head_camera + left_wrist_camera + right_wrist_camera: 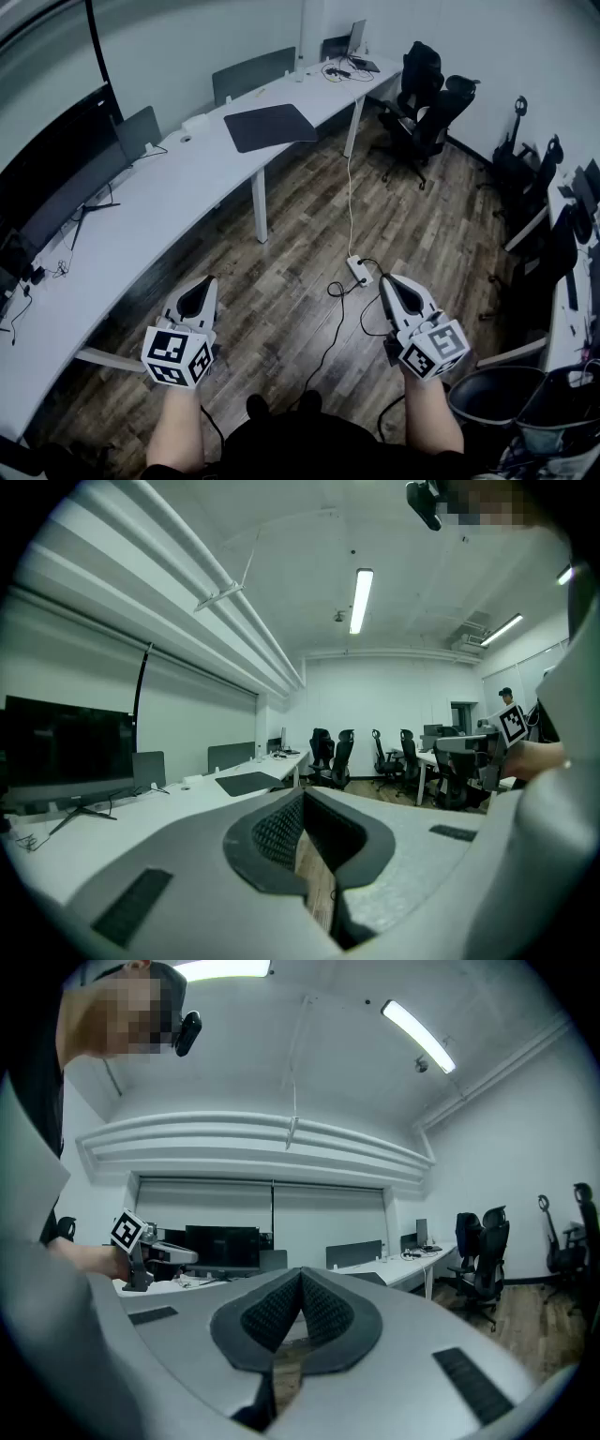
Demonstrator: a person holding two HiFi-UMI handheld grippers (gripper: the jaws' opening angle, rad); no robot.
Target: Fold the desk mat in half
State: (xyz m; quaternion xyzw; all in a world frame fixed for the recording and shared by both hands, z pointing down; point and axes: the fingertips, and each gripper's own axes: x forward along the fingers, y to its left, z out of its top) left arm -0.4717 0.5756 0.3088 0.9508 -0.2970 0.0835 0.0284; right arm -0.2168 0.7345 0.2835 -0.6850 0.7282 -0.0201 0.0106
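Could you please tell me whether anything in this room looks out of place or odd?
A white power strip lies in the middle of the wooden floor, with loose cables trailing from it across the walkway, which looks untidy. The desk mat lies flat and unfolded on the desk; nothing there stands out.

I'm in an office: a long white desk runs along the wall, with a big dark monitor at its near end and a mat further along. Black swivel chairs crowd past the desk's far end. A power strip lies on the wood floor beside the desk, and strip lights hang overhead.
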